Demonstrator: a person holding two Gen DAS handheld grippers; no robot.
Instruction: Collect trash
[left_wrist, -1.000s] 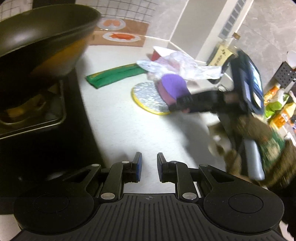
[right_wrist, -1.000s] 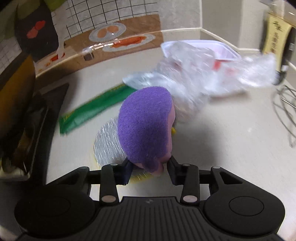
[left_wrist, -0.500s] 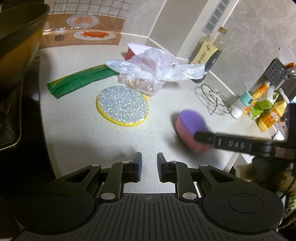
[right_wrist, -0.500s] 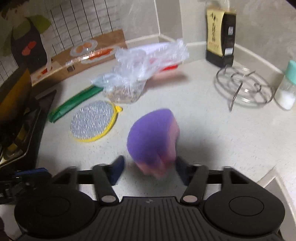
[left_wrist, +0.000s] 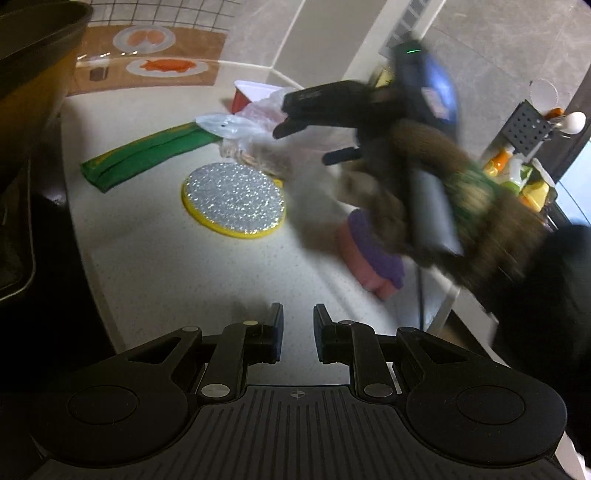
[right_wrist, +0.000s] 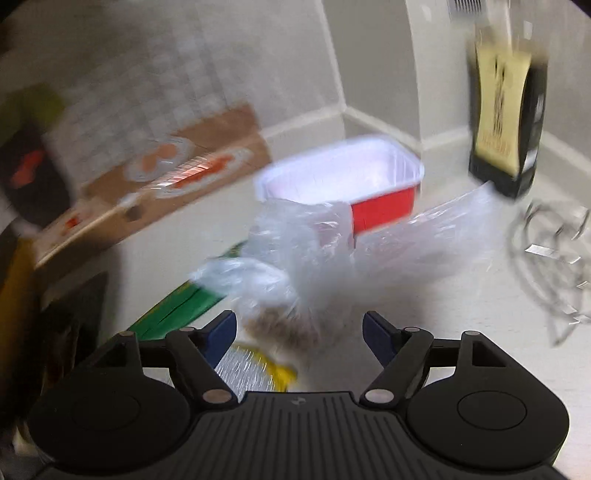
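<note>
A clear plastic bag (right_wrist: 306, 258) with brown crumbs lies on the white counter, in front of a red-and-white tray (right_wrist: 380, 206). My right gripper (right_wrist: 299, 321) hovers just short of the bag, its jaws opening wide and its pads touching nothing. In the left wrist view the right gripper (left_wrist: 303, 144) is a blur over the bag (left_wrist: 240, 125). A green wrapper (left_wrist: 147, 155) lies left of the bag. The purple-and-pink sponge (left_wrist: 373, 254) rests near the counter's right edge. My left gripper (left_wrist: 298, 314) hangs over bare counter, a narrow gap between its pads, holding nothing.
A glittery round scrubber (left_wrist: 232, 199) with a yellow rim lies in front of the bag. A dark pan (left_wrist: 33, 55) and the stove fill the left. A dark sauce bottle (right_wrist: 506, 122) and a wire trivet (right_wrist: 554, 266) stand at the right. A person's fuzzy sleeve (left_wrist: 461, 206) crosses the right.
The right gripper carried the sponge to the right, let it go on the counter, opened, and swung back to the plastic bag. The left gripper drifted slightly, its jaws unchanged.
</note>
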